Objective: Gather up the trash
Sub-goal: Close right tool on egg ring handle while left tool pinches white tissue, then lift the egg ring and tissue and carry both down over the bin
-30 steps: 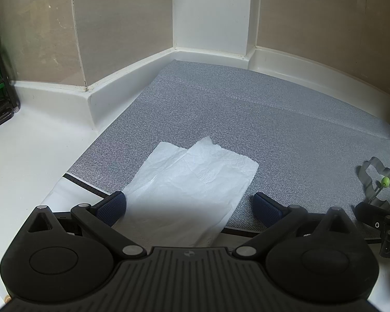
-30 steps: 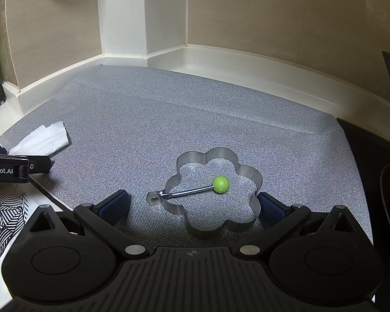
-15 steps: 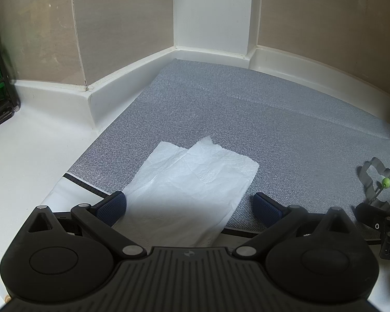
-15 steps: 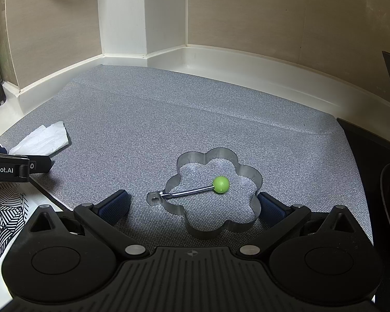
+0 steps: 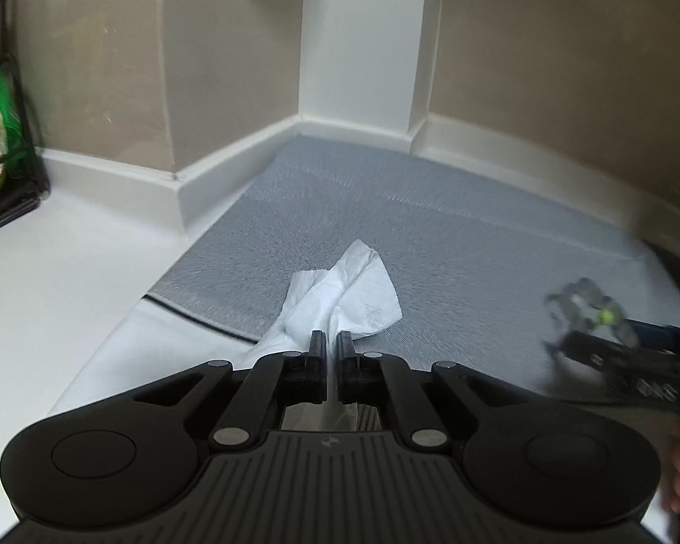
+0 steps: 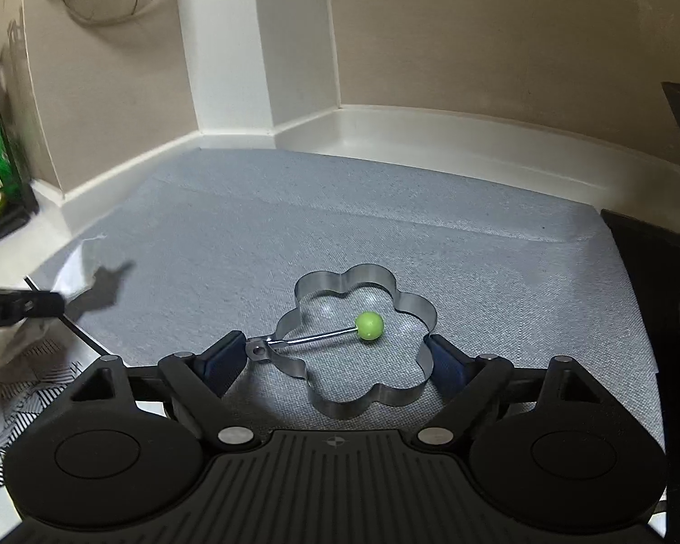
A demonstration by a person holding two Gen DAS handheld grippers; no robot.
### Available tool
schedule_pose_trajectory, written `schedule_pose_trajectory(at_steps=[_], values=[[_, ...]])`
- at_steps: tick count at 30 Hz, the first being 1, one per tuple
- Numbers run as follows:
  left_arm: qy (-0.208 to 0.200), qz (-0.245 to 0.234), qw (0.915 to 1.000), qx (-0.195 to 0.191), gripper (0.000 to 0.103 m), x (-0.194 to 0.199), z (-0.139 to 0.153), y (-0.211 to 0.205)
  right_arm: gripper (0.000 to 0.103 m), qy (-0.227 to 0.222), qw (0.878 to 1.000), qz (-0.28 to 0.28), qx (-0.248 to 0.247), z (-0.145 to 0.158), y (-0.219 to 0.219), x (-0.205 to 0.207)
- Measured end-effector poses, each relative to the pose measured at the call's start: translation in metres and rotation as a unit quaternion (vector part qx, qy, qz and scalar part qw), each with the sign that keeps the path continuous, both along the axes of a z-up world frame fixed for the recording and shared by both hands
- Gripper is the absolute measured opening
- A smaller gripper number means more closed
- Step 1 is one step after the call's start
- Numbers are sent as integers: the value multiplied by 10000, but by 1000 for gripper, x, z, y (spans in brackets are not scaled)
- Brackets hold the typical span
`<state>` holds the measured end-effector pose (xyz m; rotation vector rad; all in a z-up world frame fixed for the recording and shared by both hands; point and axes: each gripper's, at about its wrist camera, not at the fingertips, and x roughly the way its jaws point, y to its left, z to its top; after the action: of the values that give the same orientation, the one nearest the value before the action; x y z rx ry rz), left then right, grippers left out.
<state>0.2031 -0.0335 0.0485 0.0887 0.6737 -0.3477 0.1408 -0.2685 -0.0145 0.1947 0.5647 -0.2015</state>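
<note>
Your left gripper (image 5: 332, 344) pinches the tissue (image 5: 344, 303), jaws closed since a second ago.
Your right gripper (image 6: 335, 358), jaws wide, brackets the flower-shaped ring (image 6: 408, 303) at 12 o'clock; nothing in containers.

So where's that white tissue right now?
In the left wrist view, the tissue is pinched in the left gripper, bunched up over the near edge of the grey mat.

Both wrist views look low across one grey mat (image 5: 453, 245).
</note>
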Motion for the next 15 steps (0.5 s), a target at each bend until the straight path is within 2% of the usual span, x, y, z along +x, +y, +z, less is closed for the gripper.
schedule_pose_trajectory(at_steps=[6, 9, 15], values=[[-277, 5, 9994, -196, 4, -64, 14, 35, 87, -85, 9997, -14, 210, 1, -4, -1], [-411, 88, 9990, -154, 4, -103, 18, 57, 87, -168, 9996, 22, 243, 2, -2, -6], [-130, 693, 9975, 40, 4, -161, 20, 110, 87, -300, 9978, -125, 572, 2, -11, -11]])
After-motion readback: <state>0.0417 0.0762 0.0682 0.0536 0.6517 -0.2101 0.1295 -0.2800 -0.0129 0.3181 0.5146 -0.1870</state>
